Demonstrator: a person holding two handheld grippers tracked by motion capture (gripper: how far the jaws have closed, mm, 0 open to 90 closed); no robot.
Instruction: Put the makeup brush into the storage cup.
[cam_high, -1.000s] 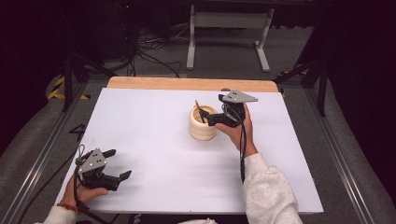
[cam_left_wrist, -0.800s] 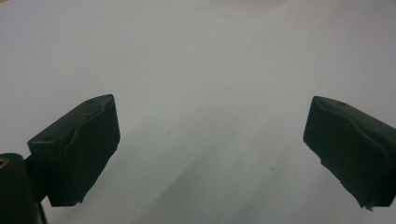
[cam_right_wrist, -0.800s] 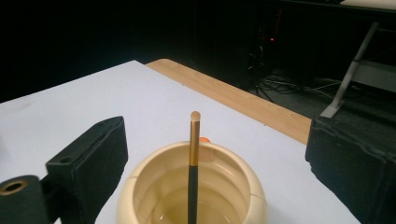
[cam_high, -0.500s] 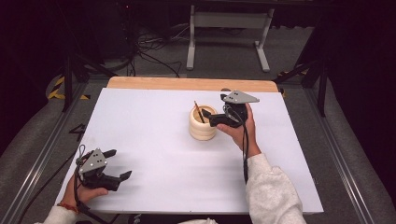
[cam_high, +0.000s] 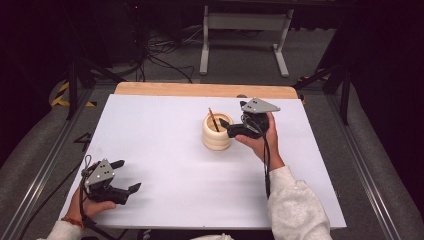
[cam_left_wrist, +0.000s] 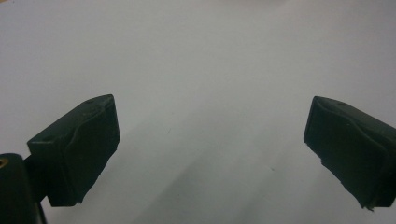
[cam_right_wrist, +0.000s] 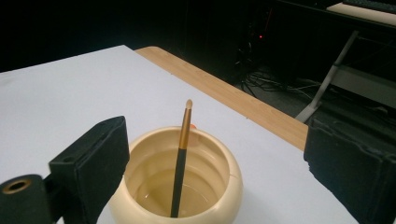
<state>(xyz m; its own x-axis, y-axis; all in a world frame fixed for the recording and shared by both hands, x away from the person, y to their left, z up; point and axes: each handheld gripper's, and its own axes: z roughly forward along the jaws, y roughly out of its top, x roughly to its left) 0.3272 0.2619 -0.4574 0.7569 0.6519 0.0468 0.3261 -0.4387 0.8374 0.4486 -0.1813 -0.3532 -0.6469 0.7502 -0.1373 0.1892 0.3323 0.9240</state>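
White matte board fills mid-frame. We see a round, ribbed cream pot right of center, a slim brush leaning inside. Our right gripper is spread beside it; our left gripper, lower left, is also spread.

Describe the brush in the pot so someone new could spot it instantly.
On the white table, right of centre, stands a cream ribbed pot beside the right claw. Leaning inside it is the brush: a thin black stick with a gold band and a small tan tip pointing up, the one dark slender thing against the pale pot.
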